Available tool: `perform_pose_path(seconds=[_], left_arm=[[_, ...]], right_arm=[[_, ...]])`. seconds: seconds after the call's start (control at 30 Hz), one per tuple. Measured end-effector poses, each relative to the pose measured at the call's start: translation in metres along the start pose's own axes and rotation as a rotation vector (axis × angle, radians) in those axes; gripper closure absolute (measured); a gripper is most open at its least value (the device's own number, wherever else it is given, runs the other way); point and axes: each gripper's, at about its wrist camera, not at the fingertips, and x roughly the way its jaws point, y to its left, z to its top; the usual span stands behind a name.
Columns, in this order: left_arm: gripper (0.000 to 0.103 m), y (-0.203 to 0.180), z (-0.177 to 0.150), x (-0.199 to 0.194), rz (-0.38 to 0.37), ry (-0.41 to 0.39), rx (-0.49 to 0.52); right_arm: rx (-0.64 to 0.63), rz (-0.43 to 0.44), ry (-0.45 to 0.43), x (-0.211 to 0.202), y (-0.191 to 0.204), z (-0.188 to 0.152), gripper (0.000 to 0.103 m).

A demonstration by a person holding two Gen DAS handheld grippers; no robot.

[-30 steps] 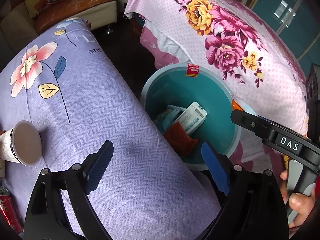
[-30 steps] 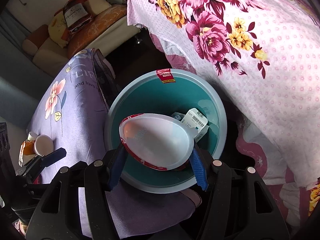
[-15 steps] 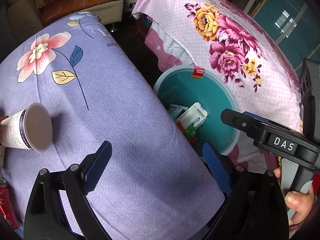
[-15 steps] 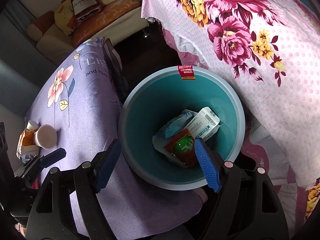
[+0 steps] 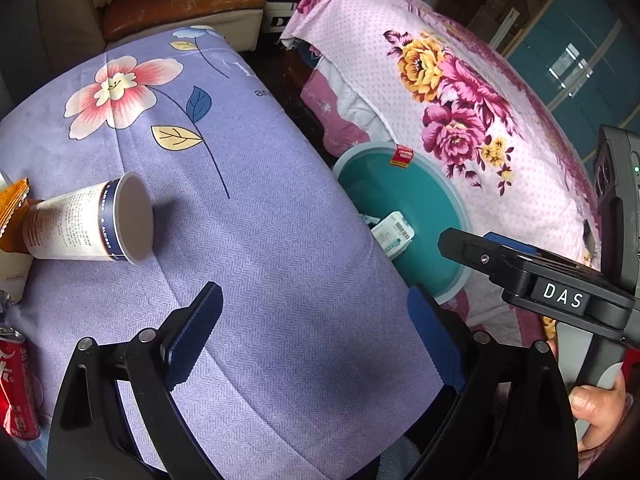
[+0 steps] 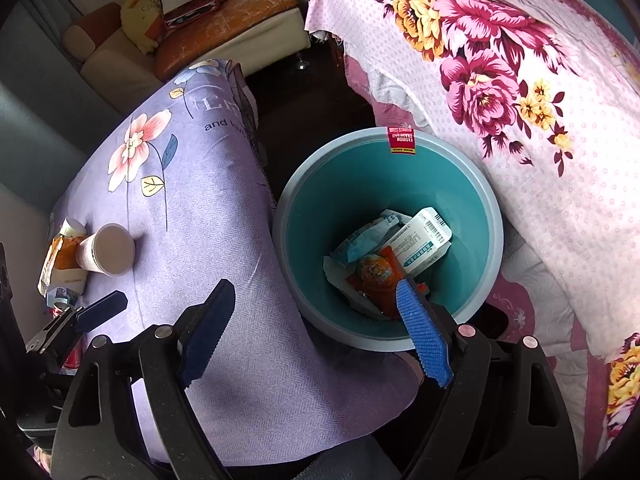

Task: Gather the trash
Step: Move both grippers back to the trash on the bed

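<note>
A teal bin (image 6: 493, 216) stands on the floor between two cloth-covered pieces of furniture. Inside it lie an orange packet (image 6: 376, 276), a white barcode box (image 6: 426, 240) and a pale blue wrapper (image 6: 360, 240). My right gripper (image 6: 316, 320) hangs over the bin's near left rim, its jaws opening with nothing between them. My left gripper (image 5: 316, 332) stands open and empty above the purple flowered cloth (image 5: 260, 220). A paper cup (image 5: 92, 224) lies on its side on that cloth, to the upper left of the left gripper. Behind the cup is an orange wrapper (image 5: 12, 208), and a red can (image 5: 16, 388) lies at the left edge.
A pink flowered cloth (image 6: 560, 160) rises right of the bin. A sofa with cushions (image 6: 224, 20) stands at the back. A hand (image 5: 596, 412) holds the right gripper's handle at the right of the left wrist view. Dark floor shows between the cloths.
The red-rimmed white container left the right jaws and dropped into the bin, and those jaws spread wider. Both grippers shifted left, so the cup looms larger in the left wrist view.
</note>
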Motion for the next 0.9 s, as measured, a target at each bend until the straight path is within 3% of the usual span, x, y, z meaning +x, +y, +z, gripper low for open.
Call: perform_pose_path(seconds=[0.43,0.9], left_arm=[[0.007,0.032,-0.028,-0.051,0.011,-0.07,-0.04],[0.007,0.126,-0.064,-0.114,0.087,-0.147,-0.182]], right_arm=[[-0.091,0.01,-0.008,-0.019,0.058,-0.014,0.024],[-0.335,0.011,0.03,-0.013,0.165,-0.028,0.024]])
